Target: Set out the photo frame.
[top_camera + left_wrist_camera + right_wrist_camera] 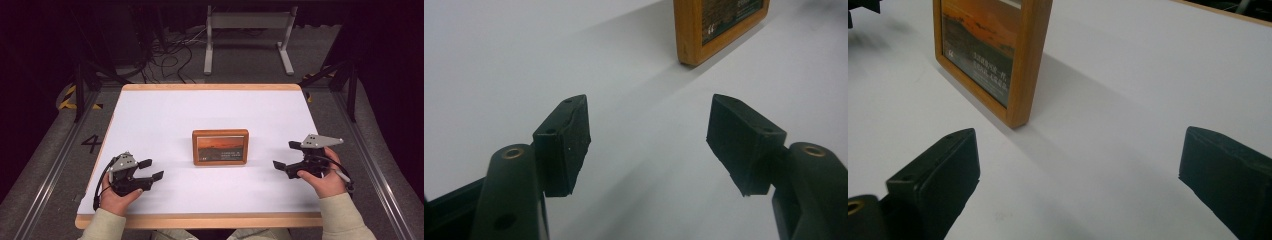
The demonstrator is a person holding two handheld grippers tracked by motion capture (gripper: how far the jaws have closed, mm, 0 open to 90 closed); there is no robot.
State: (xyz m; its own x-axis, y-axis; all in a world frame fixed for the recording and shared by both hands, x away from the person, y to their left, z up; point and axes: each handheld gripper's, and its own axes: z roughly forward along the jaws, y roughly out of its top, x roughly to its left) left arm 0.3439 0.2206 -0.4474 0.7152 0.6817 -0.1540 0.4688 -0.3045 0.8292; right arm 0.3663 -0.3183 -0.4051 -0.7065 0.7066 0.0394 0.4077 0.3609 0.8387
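Note:
A wooden picture frame (220,147) with a sunset picture stands upright in the middle of the white table top (165,115). My left gripper (151,169) rests at the front left, open, jaws pointing right toward the frame, with nothing between them. My right gripper (286,154) is at the front right, open and empty, jaws pointing left at the frame. In the left gripper view the picture frame (719,27) is at the top right, beyond the left gripper (649,142). In the right gripper view the picture frame (998,55) stands ahead and left of the right gripper (1078,175).
The table has a wooden rim (200,220). Behind it on the floor stand a white metal stand (248,35) and a tangle of cables (170,55). Black tripod legs (90,80) flank the table's far corners.

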